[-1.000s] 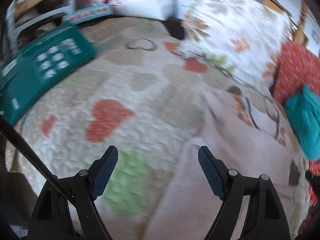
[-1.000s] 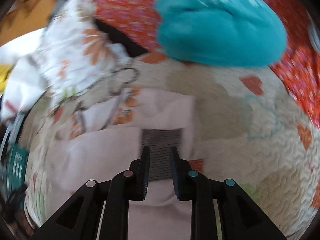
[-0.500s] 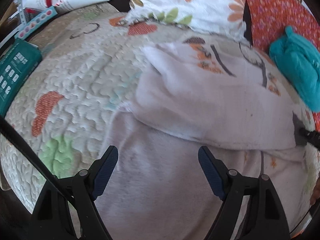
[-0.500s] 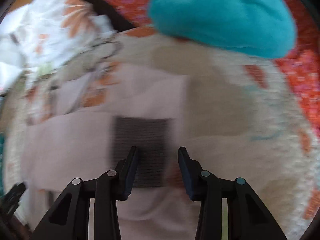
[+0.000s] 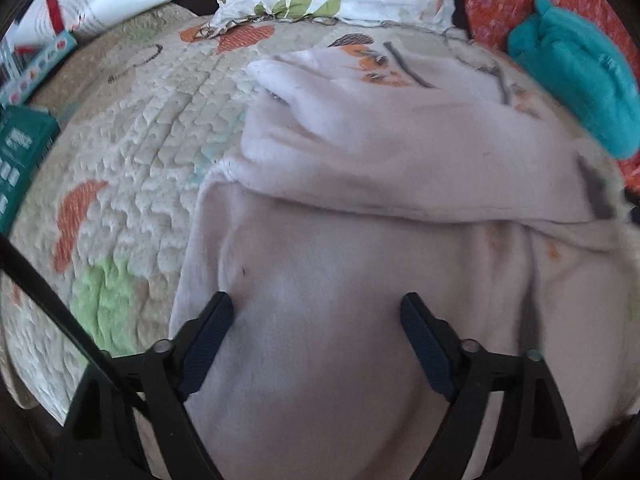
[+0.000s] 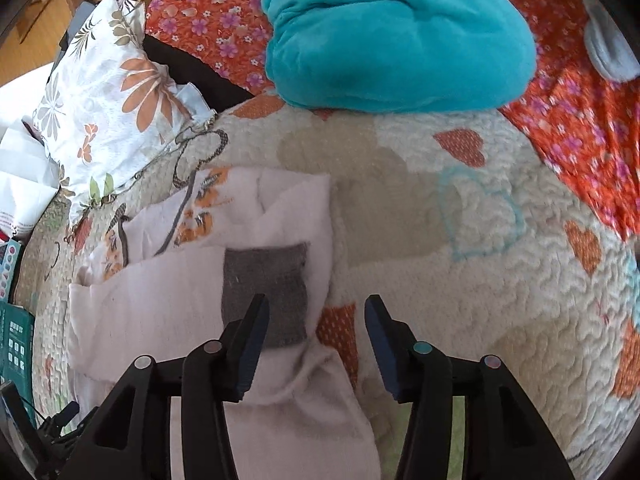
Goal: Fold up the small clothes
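A home bedroom: a quilted heart-patterned bedspread covers the bed, with a floral pillow at its head, a red flowered blanket beside that pillow, wooden flooring beyond.

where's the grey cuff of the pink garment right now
In the right wrist view, the grey cuff lies left of centre on the pink garment, just ahead of the right gripper.

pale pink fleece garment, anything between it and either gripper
Nothing visible does. The left gripper is open directly over the pale pink fleece garment. The right gripper is open at the garment's edge beside its grey ribbed cuff, with only quilted bedspread nearby.
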A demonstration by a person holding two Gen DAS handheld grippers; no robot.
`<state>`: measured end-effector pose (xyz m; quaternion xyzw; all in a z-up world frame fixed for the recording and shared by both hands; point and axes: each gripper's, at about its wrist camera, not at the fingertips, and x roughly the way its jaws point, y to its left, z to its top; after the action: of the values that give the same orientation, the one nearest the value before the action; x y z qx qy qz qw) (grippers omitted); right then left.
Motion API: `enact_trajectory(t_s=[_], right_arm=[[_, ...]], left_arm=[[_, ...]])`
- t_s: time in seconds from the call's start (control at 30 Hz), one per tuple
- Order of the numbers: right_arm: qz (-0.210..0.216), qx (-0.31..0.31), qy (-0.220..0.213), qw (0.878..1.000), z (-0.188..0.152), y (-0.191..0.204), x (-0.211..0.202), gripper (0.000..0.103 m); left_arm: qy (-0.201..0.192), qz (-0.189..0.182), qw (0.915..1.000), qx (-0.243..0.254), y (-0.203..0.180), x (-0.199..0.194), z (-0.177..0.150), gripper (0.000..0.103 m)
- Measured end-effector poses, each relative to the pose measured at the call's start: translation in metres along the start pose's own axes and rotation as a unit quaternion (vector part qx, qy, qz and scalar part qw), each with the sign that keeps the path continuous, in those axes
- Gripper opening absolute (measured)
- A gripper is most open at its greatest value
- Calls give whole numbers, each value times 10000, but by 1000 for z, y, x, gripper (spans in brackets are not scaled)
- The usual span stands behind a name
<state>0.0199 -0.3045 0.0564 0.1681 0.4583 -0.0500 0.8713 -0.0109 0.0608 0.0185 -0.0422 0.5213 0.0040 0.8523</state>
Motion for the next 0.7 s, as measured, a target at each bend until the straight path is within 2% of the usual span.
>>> enact_trajectory(t_s=[0.03,0.1,0.17,0.23,0.3,0.4,0.43,0.5,0.53,0.57,0.63,0.67,0.7], right_arm=[[14,48,27,10000,-4,-4,-2,55],[30,161,18,9999,-11,-13,-9,55],[19,252,-27,9997,-17,-23,-17,56],[-10,346,-87,9994,-29,-37,-25,60],[5,576,-22,9983,-47,-54,-28,62],[618,925,369,9931,-74,-72,-18,62],[899,1036,480,9894,-85,-74,-15,63],[1096,1060,227,9880,-101,-74,-25,66],[1311,1118,249,9847,-105,-74,-28,66],[1626,1211,292,9788,-109,-75,-30,66],[2672,1564,830,9472,-122,-74,-20,66],[3001,1708,1041,9327,-131,-71,-14,66],[3064,1708,1090,9301,-141,-67,-14,66]], left_arm=[[-88,-399,9989,-210,9,-12,-2,68],[-290,-789,9951,-522,25,-29,-5,67],[-630,-784,9915,-830,49,-47,-10,72],[-708,-638,9903,-1008,70,-51,-16,74],[-510,-647,9873,-1358,95,-43,-27,74],[-69,-1205,9784,-1679,113,-28,-45,74],[33,-1464,9742,-1716,114,-24,-54,74],[-34,-1525,9764,-1527,107,-28,-62,74],[25,-1662,9762,-1395,102,-29,-65,74],[98,-1876,9726,-1369,98,-29,-70,72],[255,-2254,9633,-1435,91,-26,-80,66],[338,-2356,9604,-1448,86,-25,-86,64],[298,-2302,9621,-1427,83,-27,-90,64]])
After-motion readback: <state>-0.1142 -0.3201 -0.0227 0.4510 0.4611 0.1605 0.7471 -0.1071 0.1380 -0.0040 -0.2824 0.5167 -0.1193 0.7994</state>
